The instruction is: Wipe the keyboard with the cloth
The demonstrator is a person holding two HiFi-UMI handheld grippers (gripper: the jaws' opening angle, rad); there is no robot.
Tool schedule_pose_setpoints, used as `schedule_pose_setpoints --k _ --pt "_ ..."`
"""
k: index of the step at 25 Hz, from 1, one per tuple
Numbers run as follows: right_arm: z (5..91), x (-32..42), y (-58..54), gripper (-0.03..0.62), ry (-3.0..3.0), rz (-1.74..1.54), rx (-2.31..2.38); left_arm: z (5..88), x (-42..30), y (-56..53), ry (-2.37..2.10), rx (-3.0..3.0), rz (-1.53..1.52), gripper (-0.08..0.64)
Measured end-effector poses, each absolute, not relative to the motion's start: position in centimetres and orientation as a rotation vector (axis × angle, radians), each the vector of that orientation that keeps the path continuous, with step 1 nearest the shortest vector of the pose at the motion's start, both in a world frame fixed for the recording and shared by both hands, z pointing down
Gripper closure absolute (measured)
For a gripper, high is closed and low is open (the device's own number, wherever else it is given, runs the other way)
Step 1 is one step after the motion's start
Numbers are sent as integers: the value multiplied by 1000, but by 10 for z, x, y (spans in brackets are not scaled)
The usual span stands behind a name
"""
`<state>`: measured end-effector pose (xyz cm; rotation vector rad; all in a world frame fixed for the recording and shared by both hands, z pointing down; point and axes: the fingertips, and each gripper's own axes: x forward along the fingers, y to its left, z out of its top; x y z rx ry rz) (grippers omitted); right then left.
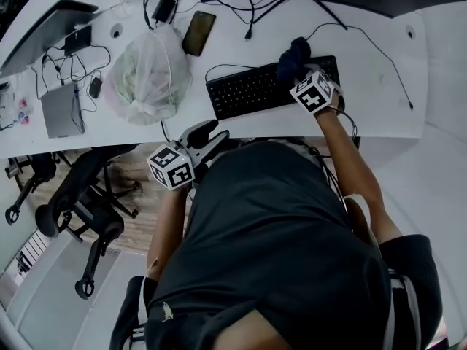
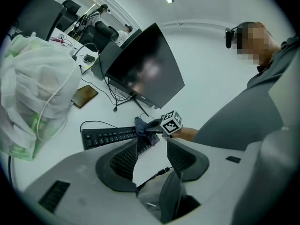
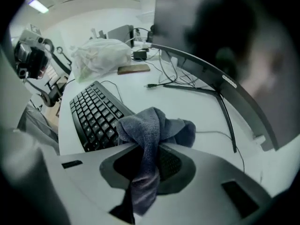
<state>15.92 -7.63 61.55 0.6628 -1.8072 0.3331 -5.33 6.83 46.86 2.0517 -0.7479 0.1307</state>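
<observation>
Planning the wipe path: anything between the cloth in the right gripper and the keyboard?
Nothing visible. The right gripper is shut on the cloth right at the keyboard's right end, and the keys in view are bare. The plastic bag and phone lie beyond the keyboard, off it.

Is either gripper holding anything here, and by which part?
The right gripper pinches the cloth by a bunched fold, with cloth protruding on both sides. The left gripper holds nothing, jaws apart.
</observation>
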Motion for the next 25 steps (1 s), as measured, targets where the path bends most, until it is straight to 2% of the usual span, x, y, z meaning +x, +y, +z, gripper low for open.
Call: schedule_pose_setpoints --k 6,8,17,25 --pt "612 44 -41 518 -1922 103 307 481 -46 59 -740 2052 181 367" --pt "618 27 -29 518 -1932 78 235 484 -51 59 -752 2045 187 367" --pt "620 90 -55 520 -1954 502 417 502 -93 72 -822 1985 200 367" --pt "621 90 -62 520 -1829 414 447 508 -114 65 -822 1988 211 367"
